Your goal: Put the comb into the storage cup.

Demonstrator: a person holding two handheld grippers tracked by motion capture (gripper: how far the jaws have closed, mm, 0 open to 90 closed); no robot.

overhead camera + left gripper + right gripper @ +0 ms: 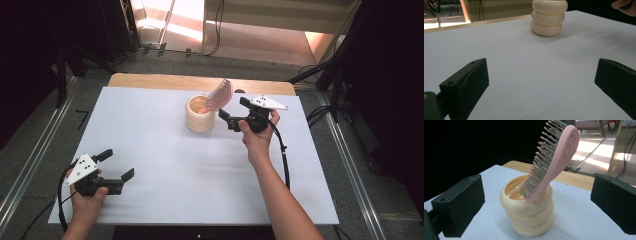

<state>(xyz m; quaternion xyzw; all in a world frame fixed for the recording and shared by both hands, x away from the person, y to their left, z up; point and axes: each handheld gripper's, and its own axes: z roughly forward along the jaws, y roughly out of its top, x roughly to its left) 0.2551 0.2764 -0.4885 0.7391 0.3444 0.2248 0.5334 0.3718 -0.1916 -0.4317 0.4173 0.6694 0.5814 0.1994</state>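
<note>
Bright tabletop (165,165), dark surroundings, sun patches beyond.
Even overhead light whitens the tabletop; soft shadows sit beside the cream holder (201,116) and under the person's forearm; sunlit floor past the far edge burns out, perhaps from a window; side areas fall to black; the high view is soft and slightly grainy; the near tongs (536,202) blur in both gripper views.

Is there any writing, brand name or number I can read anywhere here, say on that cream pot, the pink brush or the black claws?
None: no readable text in any view.
Cream ribbed ring-shaped pot: plain, no label.
Pink plastic hairbrush standing in the pot: no brand visible.
Right claw and left claw: black, unmarked; their grey three-cornered plates show only dark dots, not letters.
White table top: blank.
</note>
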